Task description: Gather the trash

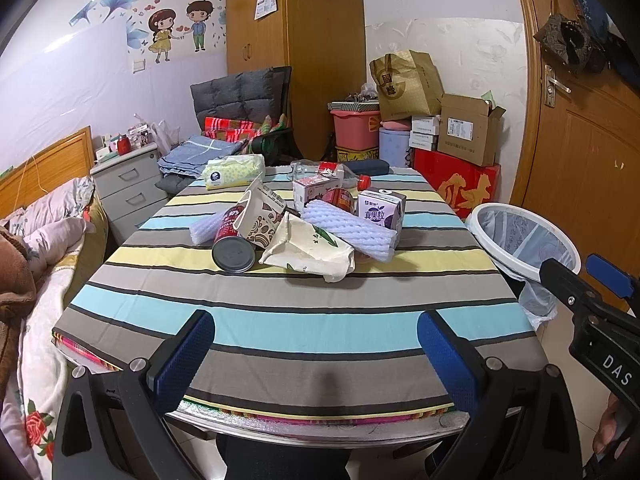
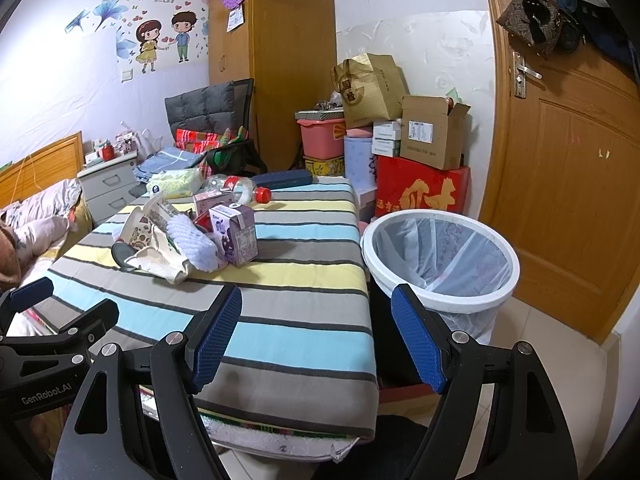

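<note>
Trash pile sits mid-table on the striped cloth (image 1: 304, 320): red can (image 1: 232, 244) on its side, base toward the camera, touching a squashed paper cup (image 1: 260, 220); crumpled white bag (image 1: 316, 252) just in front; white foam net (image 1: 352, 232) lying across behind it; purple carton (image 1: 380, 210) upright at the right of the pile, second carton (image 1: 314, 192) behind; clear bottle (image 1: 332, 174) with red cap lying at the back. Tissue pack (image 1: 234, 172) and dark case (image 1: 366, 168) at the far edge.

Bin (image 2: 440, 256), white rim, clear liner, stands on the floor just beside the table's right edge.

Left gripper (image 1: 316, 344) hovers over the near table edge, fingers spread wide, holding nothing. Right gripper (image 2: 316, 340) over the near right corner, between table and bin, also spread and empty.
</note>
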`<state>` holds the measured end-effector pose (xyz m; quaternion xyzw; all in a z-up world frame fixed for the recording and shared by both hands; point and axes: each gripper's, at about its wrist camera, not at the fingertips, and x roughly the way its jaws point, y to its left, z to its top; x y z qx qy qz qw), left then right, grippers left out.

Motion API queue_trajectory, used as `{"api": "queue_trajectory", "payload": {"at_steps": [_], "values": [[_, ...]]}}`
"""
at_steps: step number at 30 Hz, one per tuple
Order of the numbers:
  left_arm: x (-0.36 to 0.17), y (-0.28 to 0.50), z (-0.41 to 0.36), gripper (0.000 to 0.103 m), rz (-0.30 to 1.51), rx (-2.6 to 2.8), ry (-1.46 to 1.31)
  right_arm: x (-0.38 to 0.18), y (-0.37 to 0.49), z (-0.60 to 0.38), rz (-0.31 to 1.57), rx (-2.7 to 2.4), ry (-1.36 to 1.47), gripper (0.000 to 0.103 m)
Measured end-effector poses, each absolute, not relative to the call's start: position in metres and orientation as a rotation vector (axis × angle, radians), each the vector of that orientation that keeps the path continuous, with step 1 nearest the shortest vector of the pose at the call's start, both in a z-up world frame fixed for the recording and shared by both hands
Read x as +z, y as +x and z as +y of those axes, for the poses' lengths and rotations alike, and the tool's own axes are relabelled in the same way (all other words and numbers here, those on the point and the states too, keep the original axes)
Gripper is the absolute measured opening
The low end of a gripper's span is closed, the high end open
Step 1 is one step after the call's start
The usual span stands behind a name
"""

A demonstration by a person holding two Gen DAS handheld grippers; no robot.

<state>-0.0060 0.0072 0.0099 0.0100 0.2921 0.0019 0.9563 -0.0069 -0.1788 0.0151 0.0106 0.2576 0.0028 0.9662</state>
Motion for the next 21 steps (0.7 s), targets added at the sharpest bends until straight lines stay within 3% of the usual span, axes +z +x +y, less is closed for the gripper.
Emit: {"api": "queue_trajectory", "payload": {"at_steps": [21], "values": [[0.0102, -0.0045, 0.0099, 0.103, 0.595, 0.008, 0.018, 0.0149, -0.0065, -0.179, 0.523, 0.004, 0.017, 0.079]]}}
